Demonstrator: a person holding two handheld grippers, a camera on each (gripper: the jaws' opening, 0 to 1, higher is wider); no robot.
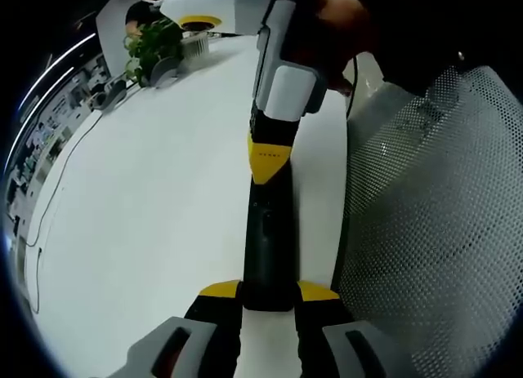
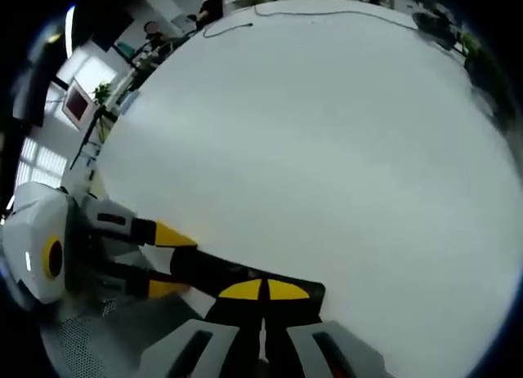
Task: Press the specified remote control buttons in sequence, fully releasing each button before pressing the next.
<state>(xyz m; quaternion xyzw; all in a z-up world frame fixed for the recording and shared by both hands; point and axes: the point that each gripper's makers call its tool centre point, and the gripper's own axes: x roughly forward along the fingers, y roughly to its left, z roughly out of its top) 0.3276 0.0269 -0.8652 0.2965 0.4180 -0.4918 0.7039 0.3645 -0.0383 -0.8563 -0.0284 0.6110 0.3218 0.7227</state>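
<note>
Left gripper view: the left gripper (image 1: 269,309) clamps the near end of a black remote control (image 1: 268,239) above a white table (image 1: 155,215); the right gripper (image 1: 267,162) presses its closed tips on the remote's far end.

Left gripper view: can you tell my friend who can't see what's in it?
A long black remote control lies gripped at its near end in the left gripper, while the right gripper presses on its far end. Under them is a white table, with a mesh chair beside it.

The remote control's (image 1: 268,239) buttons are too dark to make out, its near end hidden between tool jaws.
</note>
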